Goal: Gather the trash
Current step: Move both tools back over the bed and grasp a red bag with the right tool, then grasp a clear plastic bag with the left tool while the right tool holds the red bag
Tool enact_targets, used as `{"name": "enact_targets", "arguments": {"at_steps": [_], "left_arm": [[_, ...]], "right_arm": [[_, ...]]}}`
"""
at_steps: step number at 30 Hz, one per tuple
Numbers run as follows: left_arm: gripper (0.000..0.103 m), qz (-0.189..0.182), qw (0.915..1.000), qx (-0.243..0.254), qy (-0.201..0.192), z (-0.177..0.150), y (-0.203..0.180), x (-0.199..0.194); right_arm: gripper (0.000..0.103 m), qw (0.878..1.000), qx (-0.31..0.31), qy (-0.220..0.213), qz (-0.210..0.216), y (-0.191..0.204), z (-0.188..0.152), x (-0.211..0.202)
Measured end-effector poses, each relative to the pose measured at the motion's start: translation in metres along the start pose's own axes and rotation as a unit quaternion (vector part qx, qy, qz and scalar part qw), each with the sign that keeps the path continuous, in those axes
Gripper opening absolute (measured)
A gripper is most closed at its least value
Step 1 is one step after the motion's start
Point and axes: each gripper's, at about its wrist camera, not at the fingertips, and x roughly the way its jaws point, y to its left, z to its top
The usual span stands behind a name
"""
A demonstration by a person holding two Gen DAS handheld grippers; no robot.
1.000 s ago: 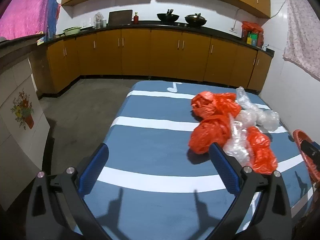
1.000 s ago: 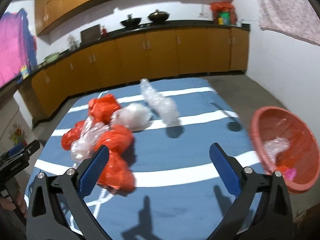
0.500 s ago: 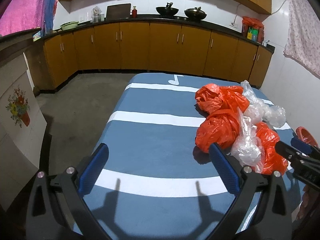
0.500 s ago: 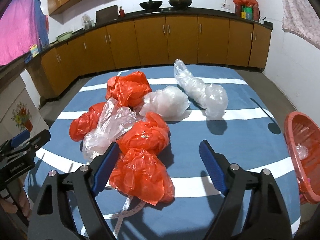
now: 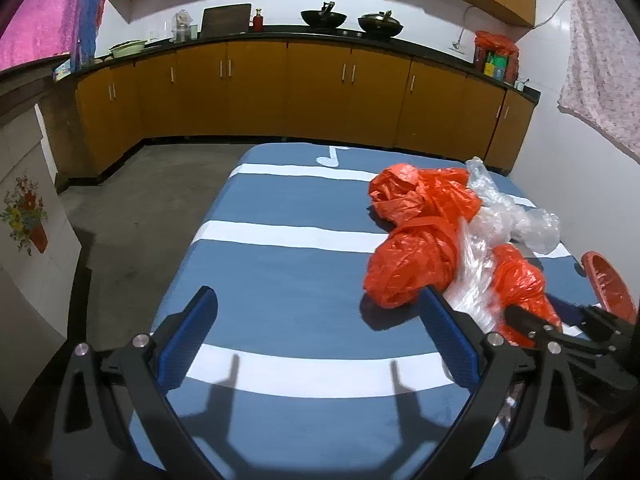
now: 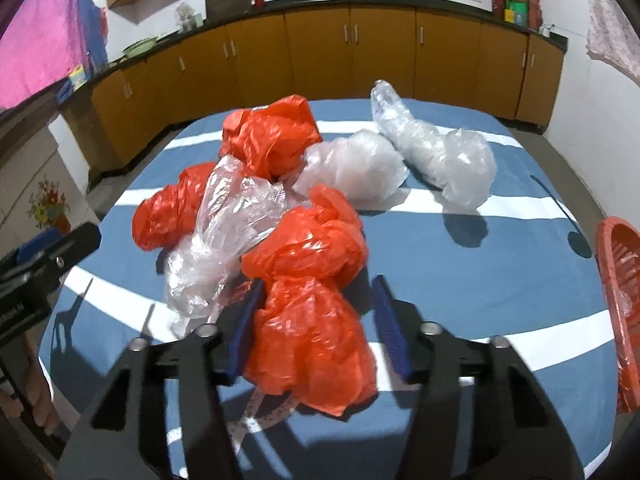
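Note:
A heap of crumpled orange and clear plastic bags lies on the blue striped table (image 6: 460,280). My right gripper (image 6: 318,300) has its blue jaws part-closed around the nearest orange bag (image 6: 312,320); the jaws flank it, squeeze not clear. A clear bag (image 6: 224,232) lies to its left, a long clear bag (image 6: 436,152) farther back. In the left wrist view my left gripper (image 5: 316,312) is open and empty over the bare table (image 5: 280,280), left of the heap's orange bags (image 5: 416,256). The right gripper (image 5: 560,332) shows there on the nearest orange bag (image 5: 520,280).
An orange-red basket (image 6: 620,304) stands at the table's right edge, also in the left wrist view (image 5: 608,280). Kitchen cabinets (image 5: 320,88) line the far wall. Floor lies left of the table (image 5: 132,216).
My right gripper moved forward and left from near the basket onto the nearest orange bag, and its jaws narrowed around it. My left gripper stayed open, shifting only slightly.

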Motion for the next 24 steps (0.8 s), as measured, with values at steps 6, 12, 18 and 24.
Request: {"name": "enact_targets", "arguments": {"at_steps": [6, 12, 18, 24], "left_arm": [[0.098, -0.027, 0.9996, 0.004, 0.004, -0.001, -0.016, -0.002], [0.098, -0.056, 0.9980, 0.025, 0.015, -0.007, -0.045, 0.001], [0.096, -0.071, 0.9958, 0.046, 0.035, -0.013, -0.075, 0.011], [0.075, -0.081, 0.9919, 0.053, 0.082, -0.014, -0.098, 0.038]], "right_arm": [[0.039, 1.000, -0.001, -0.011, -0.007, -0.012, -0.007, -0.013], [0.039, 0.999, 0.011, -0.028, -0.036, -0.040, -0.018, -0.033], [0.039, 0.996, 0.036, -0.038, -0.079, -0.077, -0.031, -0.052], [0.039, 0.991, 0.075, -0.037, -0.106, -0.117, -0.039, -0.063]]}}
